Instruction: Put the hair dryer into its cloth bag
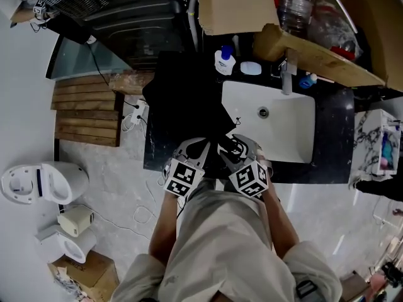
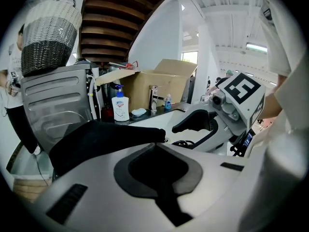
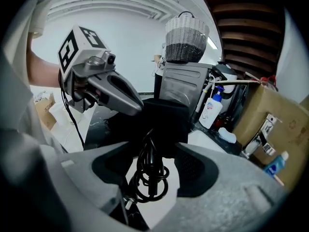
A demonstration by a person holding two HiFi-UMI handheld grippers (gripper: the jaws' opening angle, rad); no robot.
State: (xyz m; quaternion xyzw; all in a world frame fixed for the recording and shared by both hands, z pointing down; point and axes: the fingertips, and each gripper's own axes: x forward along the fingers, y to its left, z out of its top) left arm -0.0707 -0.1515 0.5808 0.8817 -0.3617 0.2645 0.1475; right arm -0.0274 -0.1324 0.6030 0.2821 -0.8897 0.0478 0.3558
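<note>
Grey left gripper [image 1: 196, 146], right gripper [image 1: 234, 146], beige clothes [image 1: 220, 244]

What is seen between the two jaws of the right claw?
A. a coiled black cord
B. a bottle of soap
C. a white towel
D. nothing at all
A: in the right gripper view a coiled black cord hangs between the open jaws of the right claw, in front of the black cloth bag.

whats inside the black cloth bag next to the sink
Only a coiled black cord shows, trailing out of the mouth of the cloth bag and passing between the jaws of the open right gripper. The hair dryer itself cannot be seen: the cloth covers it.
</note>
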